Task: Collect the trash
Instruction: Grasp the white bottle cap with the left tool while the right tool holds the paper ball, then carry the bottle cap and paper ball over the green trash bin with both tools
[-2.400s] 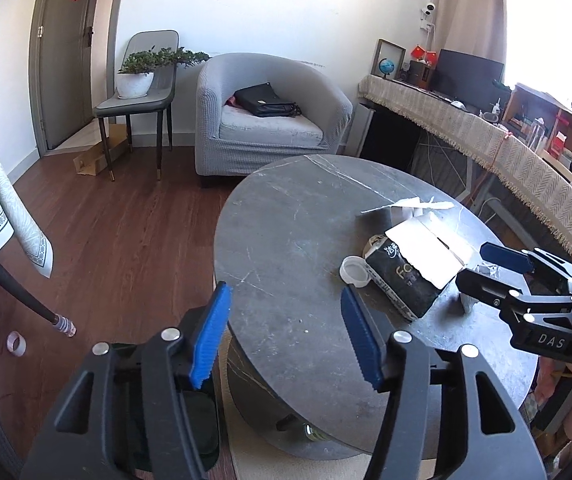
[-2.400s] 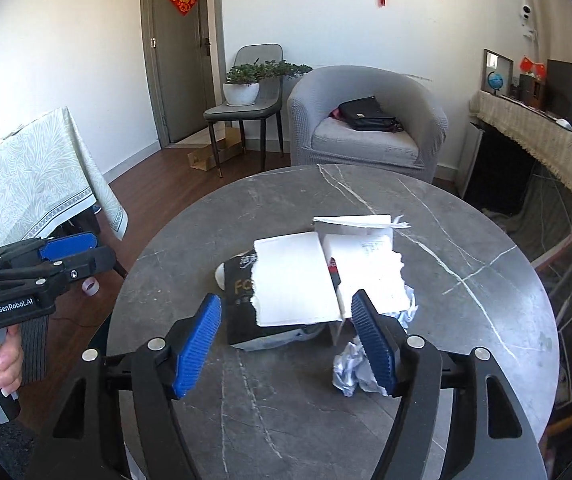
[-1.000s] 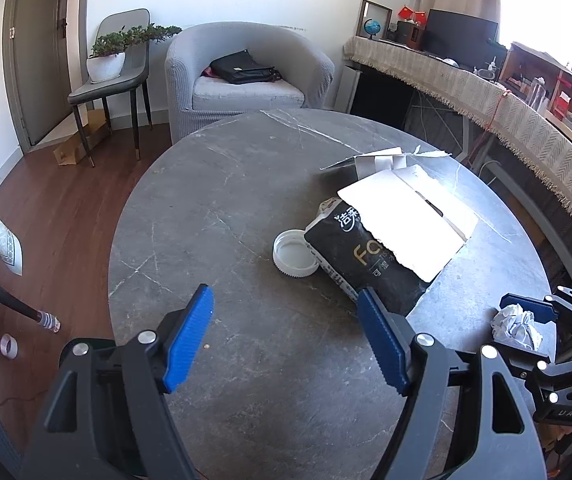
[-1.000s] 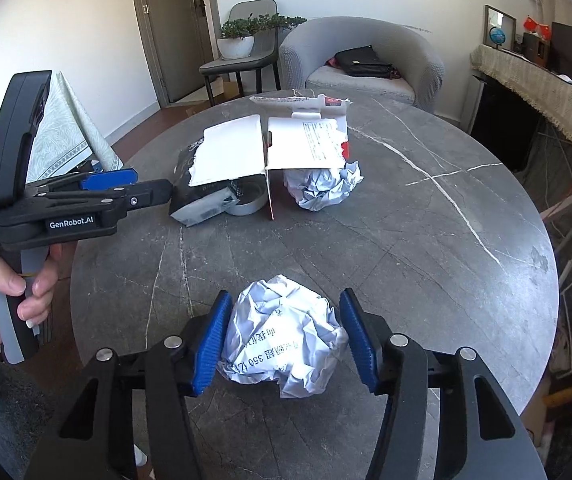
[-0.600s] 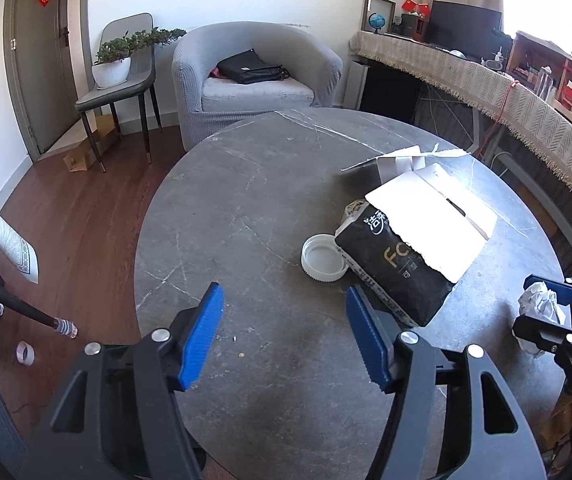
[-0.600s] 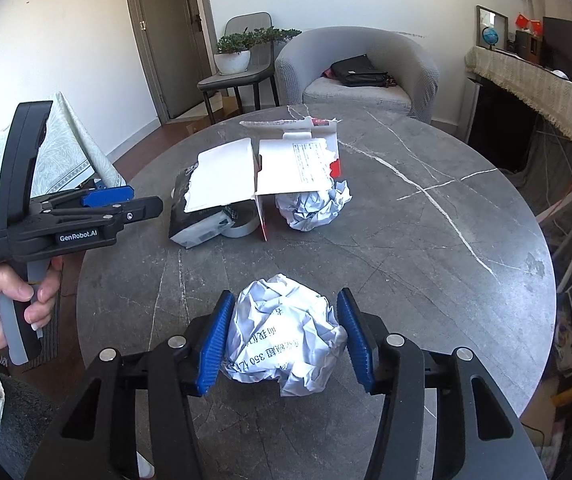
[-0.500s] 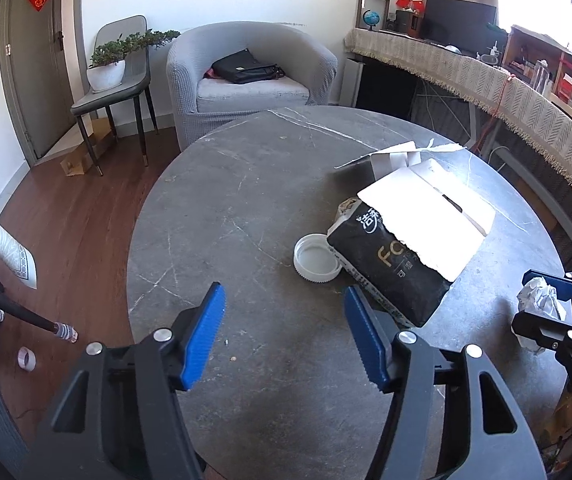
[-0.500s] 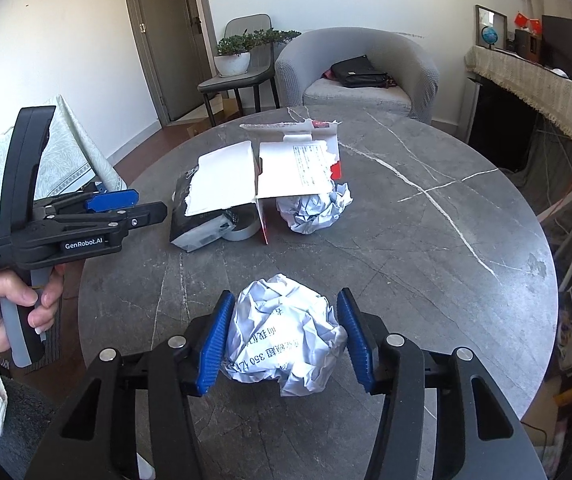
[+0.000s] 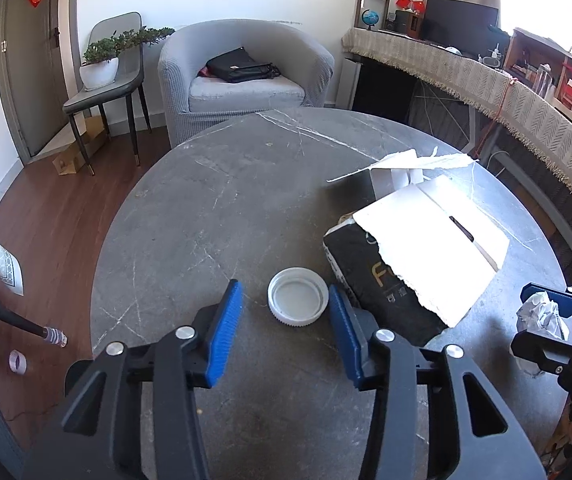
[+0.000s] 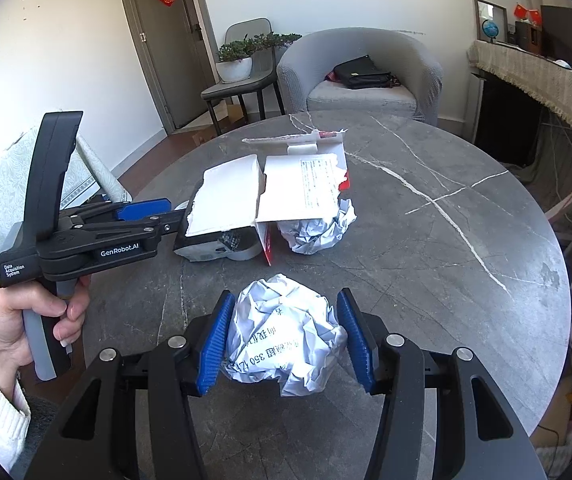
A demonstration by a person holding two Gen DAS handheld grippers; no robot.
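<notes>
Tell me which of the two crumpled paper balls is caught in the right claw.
The near paper ball with printed writing, clamped in the right claw. The other ball lies farther off, under the torn box flap.

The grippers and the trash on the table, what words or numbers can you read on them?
"GenRobot.AI": side of the left gripper.
"Data Acquisition System": the same gripper's handle.
"350": crumpled paper ball clamped in the right gripper; it sits upside down among Chinese characters I cannot make out.
"F", gold, then a cut-off letter: black package.
White box flap: printed lines too small to read.
</notes>
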